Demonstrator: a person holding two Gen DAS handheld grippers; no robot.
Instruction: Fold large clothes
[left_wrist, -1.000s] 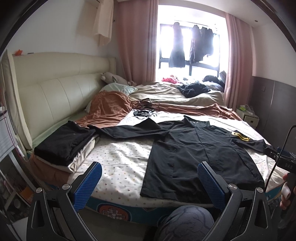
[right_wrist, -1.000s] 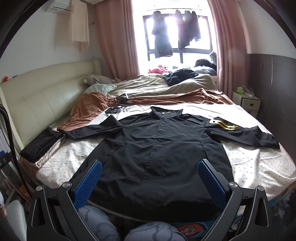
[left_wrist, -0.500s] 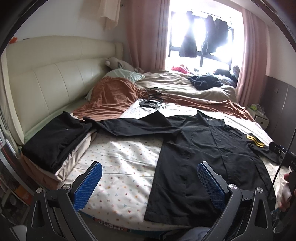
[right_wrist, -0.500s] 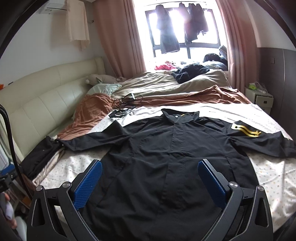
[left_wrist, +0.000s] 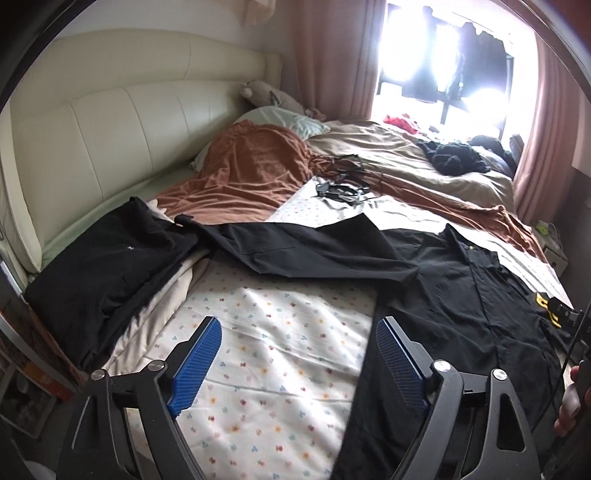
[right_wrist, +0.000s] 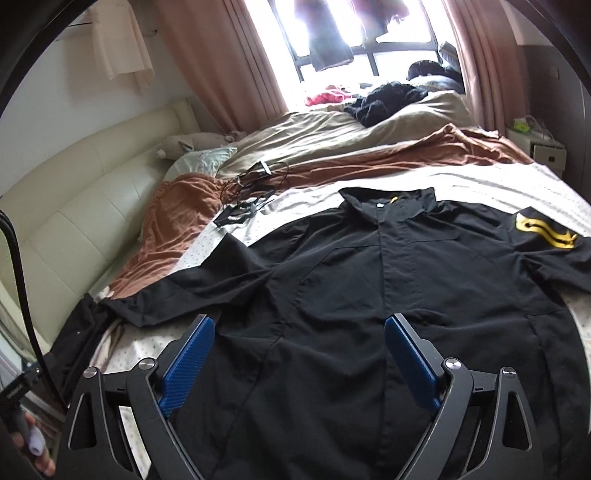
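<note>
A large black jacket (right_wrist: 369, 295) lies spread flat, front up, on the bed, with a yellow emblem (right_wrist: 543, 230) on its right sleeve. Its left sleeve (left_wrist: 303, 251) stretches out toward the headboard. My left gripper (left_wrist: 299, 354) is open and empty, above the patterned sheet (left_wrist: 280, 325) beside the jacket's left edge. My right gripper (right_wrist: 299, 354) is open and empty, above the jacket's lower middle. The jacket also shows in the left wrist view (left_wrist: 461, 302).
A folded black garment (left_wrist: 107, 266) lies on a folded stack at the bed's left edge. A brown blanket (left_wrist: 251, 173), beige duvet (right_wrist: 332, 136), cables (left_wrist: 340, 184) and a dark clothes heap (left_wrist: 454, 158) lie beyond. A cream headboard (left_wrist: 110, 122) stands left, a nightstand (right_wrist: 546, 151) right.
Both grippers have moved forward and lower over the bed. The left one now hangs over the sheet, the right one over the jacket's body. Both stay open.
</note>
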